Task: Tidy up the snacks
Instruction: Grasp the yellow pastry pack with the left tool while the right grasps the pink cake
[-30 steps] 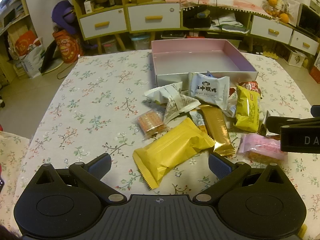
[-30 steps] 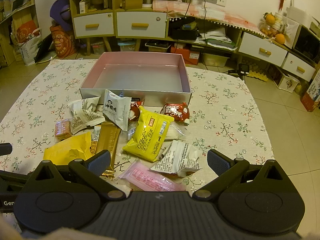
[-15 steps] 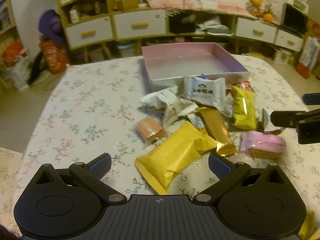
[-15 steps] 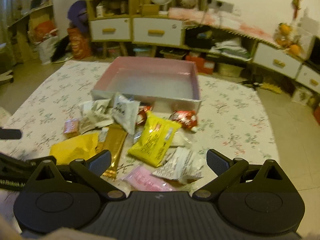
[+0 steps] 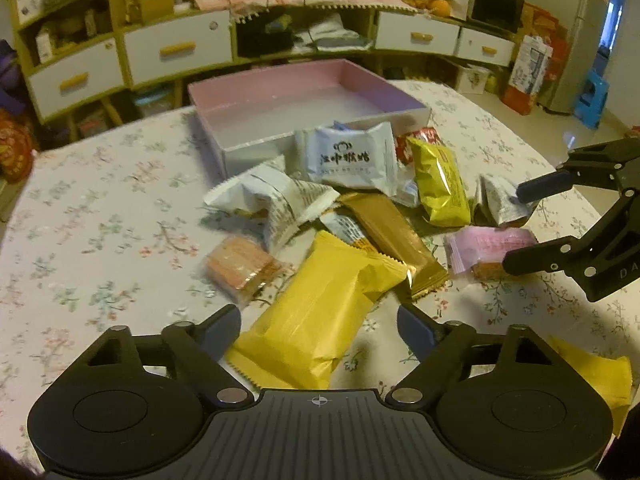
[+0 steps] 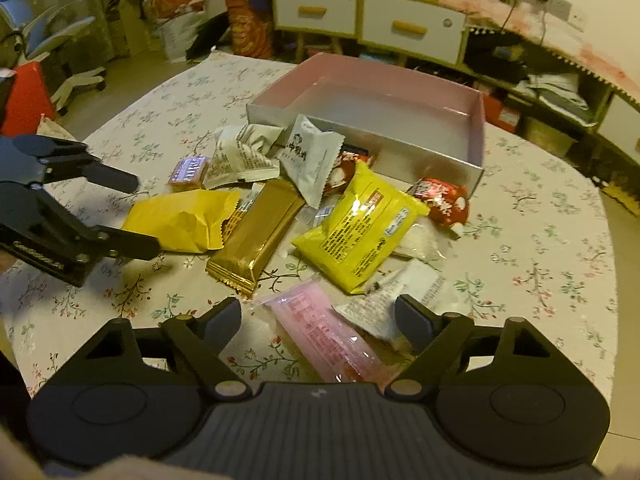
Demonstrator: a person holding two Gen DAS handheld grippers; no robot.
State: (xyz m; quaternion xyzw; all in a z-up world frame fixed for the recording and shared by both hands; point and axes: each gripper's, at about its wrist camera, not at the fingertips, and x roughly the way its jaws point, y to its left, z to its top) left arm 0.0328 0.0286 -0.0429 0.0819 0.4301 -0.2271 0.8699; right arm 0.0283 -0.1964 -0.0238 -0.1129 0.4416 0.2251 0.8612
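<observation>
Flowered cloth covers the desk [image 5: 100, 216], with white-drawered cabinets [image 5: 176, 50] along the far wall. Snacks lie heaped just near the pink box [image 5: 304, 92]. My left fingers [image 5: 318, 330] are closing around the big yellow packet [image 5: 320, 312], not yet pressing it. My right fingers [image 6: 318, 320] are closing over the pink packet [image 6: 324, 336], likewise untouched.

Four dark Chinese characters under a small emblem printed on white snack packet [image 5: 352, 159]; not legible enough to transcribe. Letters "DA" at frame edge on right gripper [image 5: 524, 224] body. Print on remaining wrappers too blurred.
</observation>
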